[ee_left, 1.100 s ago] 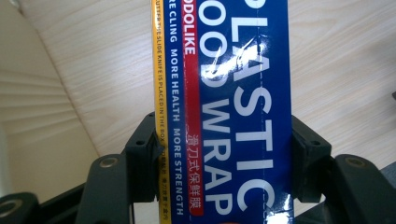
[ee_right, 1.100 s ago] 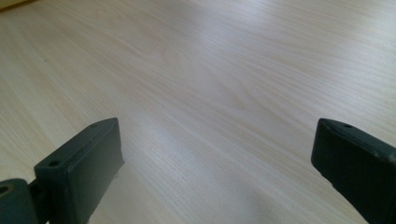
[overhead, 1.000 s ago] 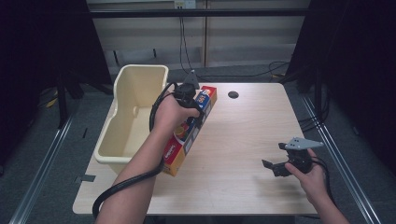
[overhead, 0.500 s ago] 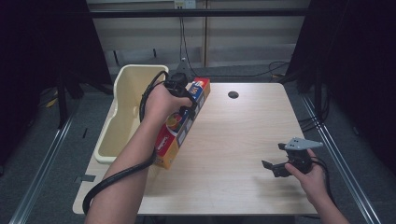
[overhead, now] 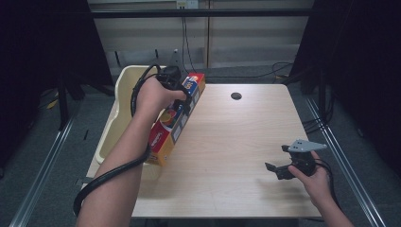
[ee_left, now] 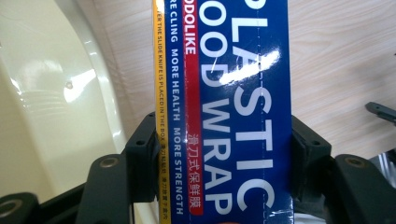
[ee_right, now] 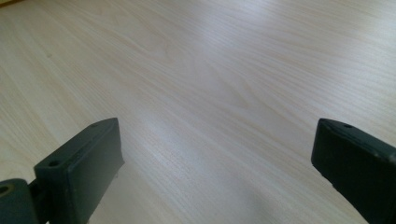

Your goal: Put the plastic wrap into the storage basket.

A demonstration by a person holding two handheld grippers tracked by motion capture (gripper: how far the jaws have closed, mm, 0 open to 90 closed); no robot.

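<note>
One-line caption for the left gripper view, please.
Left gripper clamps a long blue plastic-wrap box above the light wooden table, beside a cream plastic bin.

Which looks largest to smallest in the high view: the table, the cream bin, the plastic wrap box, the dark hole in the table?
1. table
2. cream bin
3. plastic wrap box, lifted nearer the camera, so this is less sure
4. dark hole
</note>
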